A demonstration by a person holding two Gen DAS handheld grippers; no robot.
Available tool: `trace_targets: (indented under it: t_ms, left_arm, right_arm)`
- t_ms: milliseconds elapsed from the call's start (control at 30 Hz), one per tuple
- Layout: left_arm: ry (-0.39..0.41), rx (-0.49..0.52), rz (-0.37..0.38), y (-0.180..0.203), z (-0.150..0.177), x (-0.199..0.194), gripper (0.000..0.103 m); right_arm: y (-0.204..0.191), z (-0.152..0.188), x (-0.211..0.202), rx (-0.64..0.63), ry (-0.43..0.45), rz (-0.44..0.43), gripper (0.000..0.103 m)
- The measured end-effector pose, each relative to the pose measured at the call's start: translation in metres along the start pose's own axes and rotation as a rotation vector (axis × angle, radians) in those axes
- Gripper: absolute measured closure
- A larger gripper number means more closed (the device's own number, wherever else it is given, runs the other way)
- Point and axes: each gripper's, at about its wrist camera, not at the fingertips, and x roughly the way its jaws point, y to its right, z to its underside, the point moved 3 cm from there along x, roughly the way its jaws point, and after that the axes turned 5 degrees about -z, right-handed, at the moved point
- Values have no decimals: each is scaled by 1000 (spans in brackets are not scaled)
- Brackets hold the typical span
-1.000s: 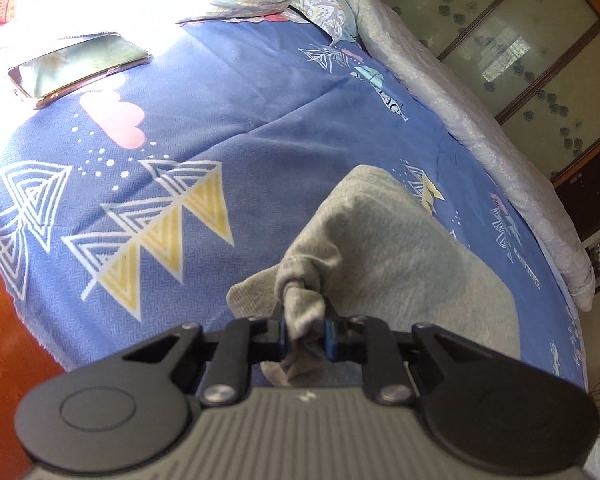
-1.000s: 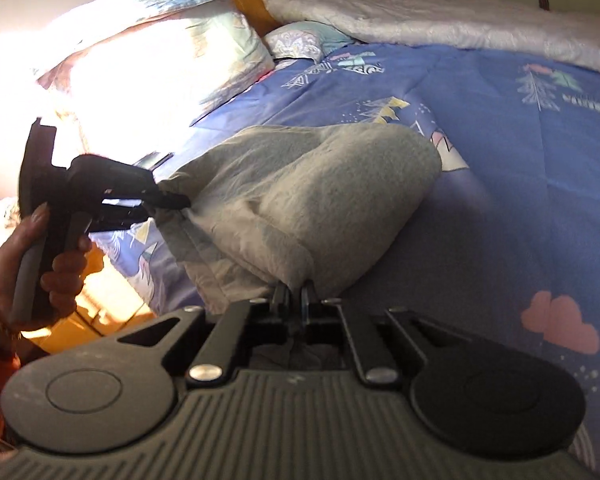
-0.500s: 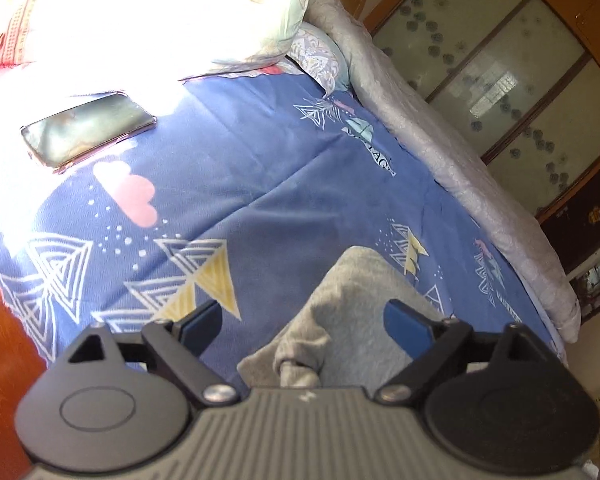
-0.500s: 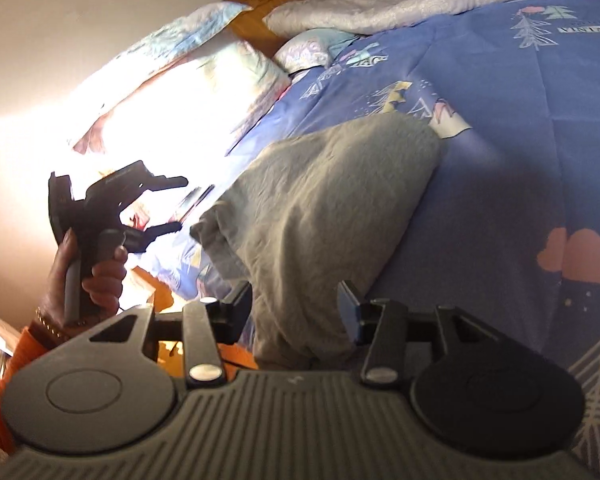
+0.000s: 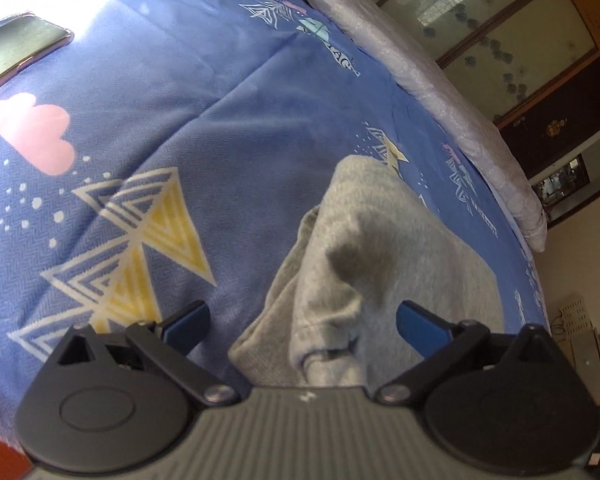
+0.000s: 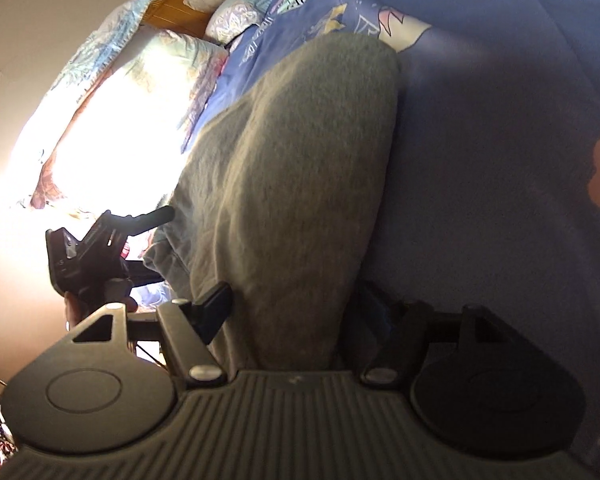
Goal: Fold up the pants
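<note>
The grey pants [image 5: 380, 256] lie folded in a thick bundle on the blue patterned bedspread [image 5: 172, 112]. My left gripper [image 5: 302, 322] is open, its blue-padded jaws spread on either side of the bundle's near corner, not gripping it. In the right wrist view the pants [image 6: 300, 168] fill the middle. My right gripper [image 6: 296, 312] is open, its jaws straddling the near end of the fabric. The left gripper [image 6: 96, 248], held by a hand, shows there at the bundle's left edge.
A phone [image 5: 16, 48] lies on the bedspread at the far left. Pillows [image 6: 124, 112] sit at the head of the bed in bright glare. A grey quilt [image 5: 432, 92] runs along the far side, with wooden cabinets [image 5: 512, 40] behind it.
Both grippers were shut on the pants a second ago and have opened and let go. The bundle now rests on the bed. Both grippers have since shifted close to the fabric.
</note>
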Motion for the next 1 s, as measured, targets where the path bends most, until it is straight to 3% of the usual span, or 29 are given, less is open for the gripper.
trace_targets:
  t_ms: [33, 67, 133, 233, 367, 500, 567, 667, 733, 800, 900, 967, 1000]
  left_arm:
    - [3, 25, -1, 7, 4, 2, 11]
    - [2, 59, -21, 15, 8, 6, 21]
    - [-1, 102, -88, 31, 9, 9, 68]
    - [4, -37, 14, 40, -15, -2, 83]
    - [123, -39, 131, 88, -77, -23, 83]
    - [291, 6, 222, 152, -146, -31, 83]
    - [381, -2, 252, 176, -173, -21, 82]
    - [465, -38, 261, 197, -204, 14, 81]
    - [491, -59, 225, 199, -217, 52, 79]
    - [465, -81, 139, 193, -224, 101, 79]
    - [362, -80, -32, 174, -224, 186, 79]
    - [257, -83, -155, 156, -213, 237, 79]
    - [231, -97, -181, 148, -206, 252, 76]
  right_arm:
    - [1, -3, 7, 9, 6, -15, 32]
    - [-1, -8, 14, 12, 6, -20, 50]
    - [-9, -19, 27, 7, -11, 18, 74]
    - [-38, -49, 19, -78, 20, -24, 81]
    - [-96, -125, -14, -272, 135, -13, 83]
    - [-143, -217, -57, -418, 296, -13, 83]
    - [-162, -255, -74, -494, 374, -18, 82]
    - [-158, -303, -82, -544, 451, -19, 81]
    - [-134, -329, -68, -562, 481, 5, 81]
    - [-89, -351, -38, -505, 470, 43, 80]
    - [0, -365, 31, -370, 396, 129, 79]
    - [60, -364, 81, -282, 336, 222, 71]
    - [88, -360, 97, -226, 295, 278, 69]
